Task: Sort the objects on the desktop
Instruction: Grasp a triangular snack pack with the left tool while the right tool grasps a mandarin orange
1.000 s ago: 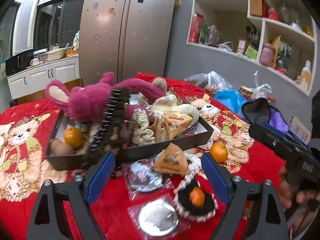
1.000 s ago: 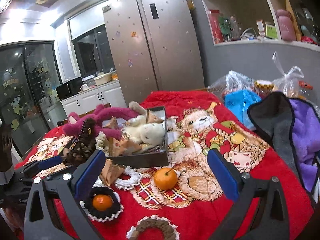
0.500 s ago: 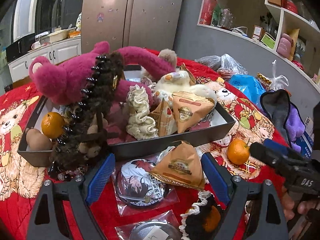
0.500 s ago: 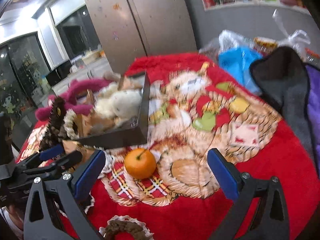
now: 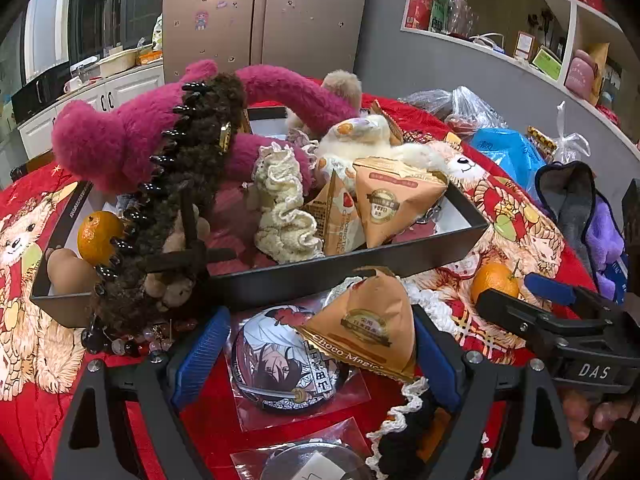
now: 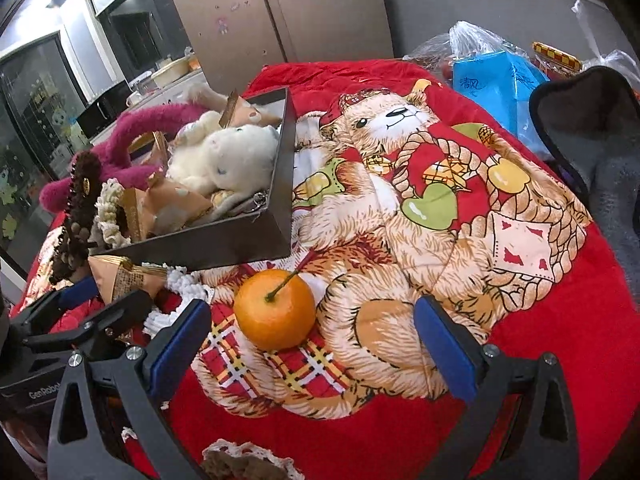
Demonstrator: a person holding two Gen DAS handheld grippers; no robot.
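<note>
Gaping right tongs (image 6: 312, 344) framing a glossy stemmed orange (image 6: 274, 309), left tongs (image 5: 316, 354) spread around a tan pyramid packet (image 5: 362, 326)

Both of my wrist views carry strong fisheye distortion: straight lines bow outward and black vignetting fills the corners. Lighting is dim, warm indoor light from overhead. The refrigerator doors (image 6: 280, 12) show a broad soft sheen. The red tablecloth (image 6: 520, 380) is saturated. Focus is sharp centrally and softens toward the edges. Shadows are soft.
</note>
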